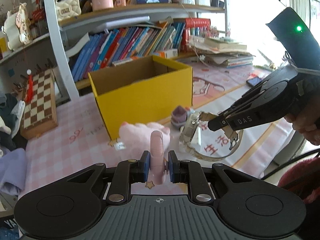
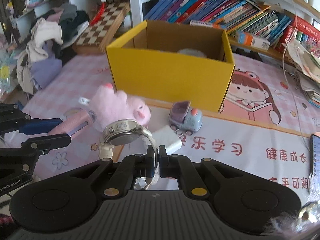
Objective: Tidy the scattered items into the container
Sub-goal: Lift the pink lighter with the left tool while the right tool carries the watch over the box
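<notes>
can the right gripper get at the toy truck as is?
Probably not yet: the right gripper is shut on the wristwatch's strap. The toy truck lies unobstructed on the mat in front of the yellow box.

One yellow box at the far middle — one pink plush toy, one toy car, one watch, one pink tool, one white block nearer — one chessboard far left.

I see the open yellow cardboard box standing upright at 12 o'clock. Before it lie a fluffy pink plush toy and a small lilac-blue toy car. My grippers hold a pink ridged stick and a white wristwatch.
</notes>
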Available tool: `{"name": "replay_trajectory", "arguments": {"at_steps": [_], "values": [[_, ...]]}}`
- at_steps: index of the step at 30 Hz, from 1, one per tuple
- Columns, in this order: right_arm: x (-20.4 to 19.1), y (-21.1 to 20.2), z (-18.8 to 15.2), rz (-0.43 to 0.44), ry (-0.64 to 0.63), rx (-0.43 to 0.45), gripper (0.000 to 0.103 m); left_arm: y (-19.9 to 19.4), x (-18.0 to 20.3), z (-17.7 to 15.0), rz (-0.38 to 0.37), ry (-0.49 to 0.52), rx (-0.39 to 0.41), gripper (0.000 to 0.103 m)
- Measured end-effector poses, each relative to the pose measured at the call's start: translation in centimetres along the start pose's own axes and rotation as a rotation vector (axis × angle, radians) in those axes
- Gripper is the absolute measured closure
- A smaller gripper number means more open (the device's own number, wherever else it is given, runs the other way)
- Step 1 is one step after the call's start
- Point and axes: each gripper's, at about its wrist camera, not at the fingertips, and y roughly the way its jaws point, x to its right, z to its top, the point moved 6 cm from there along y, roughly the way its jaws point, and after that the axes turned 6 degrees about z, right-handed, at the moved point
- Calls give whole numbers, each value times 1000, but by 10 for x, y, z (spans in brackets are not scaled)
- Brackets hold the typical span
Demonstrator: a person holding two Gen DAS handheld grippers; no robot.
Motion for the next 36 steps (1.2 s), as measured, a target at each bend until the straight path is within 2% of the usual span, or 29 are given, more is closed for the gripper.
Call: {"name": "replay_trajectory", "arguments": {"at_steps": [18, 30, 36], "values": [[5, -33, 37, 12, -27, 71, 99, -12, -8, 47, -11, 1, 118, 85], [37, -35, 87, 15, -67, 129, 99, 6, -28, 95, 41, -18, 190, 85], [60, -29, 121, 10, -94, 166, 99, 27, -35, 120, 73, 2, 205, 85]]}}
